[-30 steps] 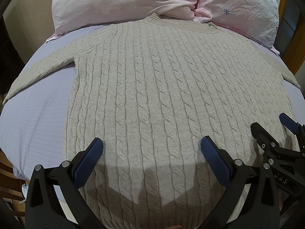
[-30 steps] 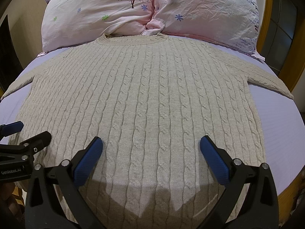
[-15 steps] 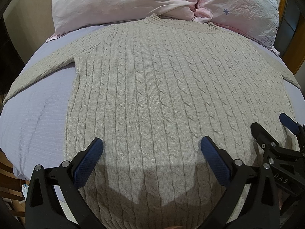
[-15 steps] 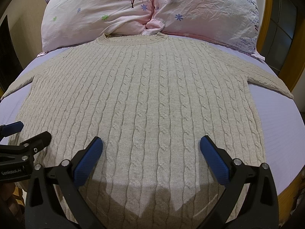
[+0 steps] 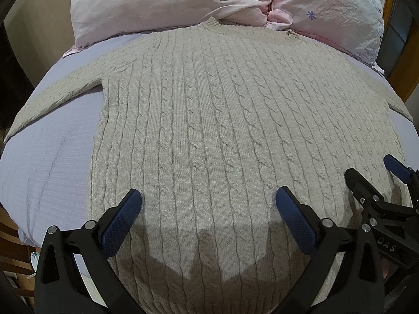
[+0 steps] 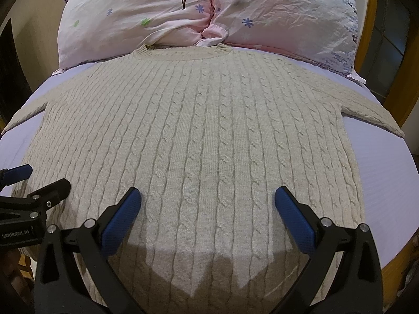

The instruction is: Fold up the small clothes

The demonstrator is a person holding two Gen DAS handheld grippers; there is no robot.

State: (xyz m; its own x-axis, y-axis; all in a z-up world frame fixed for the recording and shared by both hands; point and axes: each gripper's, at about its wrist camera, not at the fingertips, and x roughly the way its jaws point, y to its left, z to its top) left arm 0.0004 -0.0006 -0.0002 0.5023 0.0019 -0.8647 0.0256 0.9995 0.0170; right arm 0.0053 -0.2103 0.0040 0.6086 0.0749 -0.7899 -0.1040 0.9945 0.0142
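A beige cable-knit sweater (image 5: 222, 130) (image 6: 204, 136) lies flat and unfolded on the bed (image 5: 52, 157) (image 6: 387, 183), its ribbed collar touching the pillows (image 5: 209, 2) (image 6: 199, 15), both sleeves spread out sideways toward the bed's edges, hem nearest the cameras.

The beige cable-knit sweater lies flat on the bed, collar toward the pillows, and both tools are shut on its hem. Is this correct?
Not quite: both wrist views show the left tool and right tool open above the sweater, gripping nothing. It does lie flat, collar toward the pillows.
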